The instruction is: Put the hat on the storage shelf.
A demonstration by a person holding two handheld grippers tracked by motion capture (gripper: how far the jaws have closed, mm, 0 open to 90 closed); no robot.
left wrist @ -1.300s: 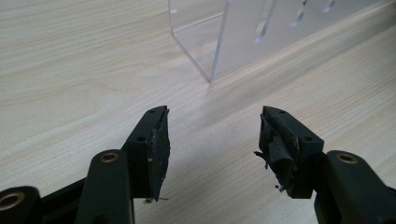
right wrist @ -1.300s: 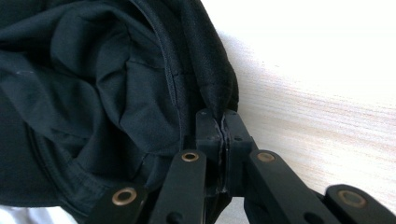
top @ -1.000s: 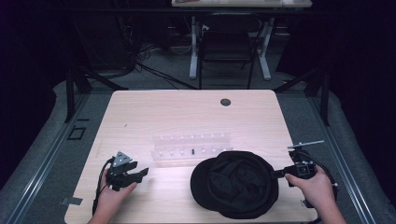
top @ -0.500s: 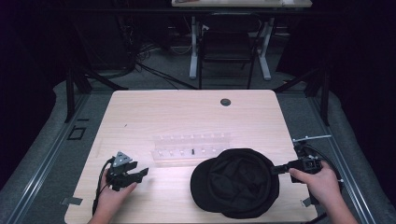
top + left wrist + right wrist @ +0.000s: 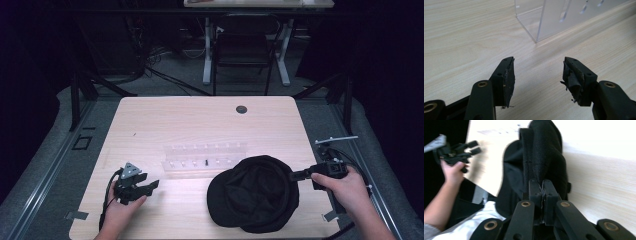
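From above, my right gripper (image 5: 296, 174) meets the right edge of the black cap (image 5: 254, 200), which lies at the near right of the table (image 5: 190, 120). My right gripper view adds what that height hides: my jaws are pinched tight on a fold of the cap's fabric (image 5: 541, 160). My left gripper (image 5: 151, 185) rests low at the near left, jaws spread wide over bare wood, with the clear acrylic rack (image 5: 564, 17) just ahead. My right hand (image 5: 345, 187) grips from the table's right edge.
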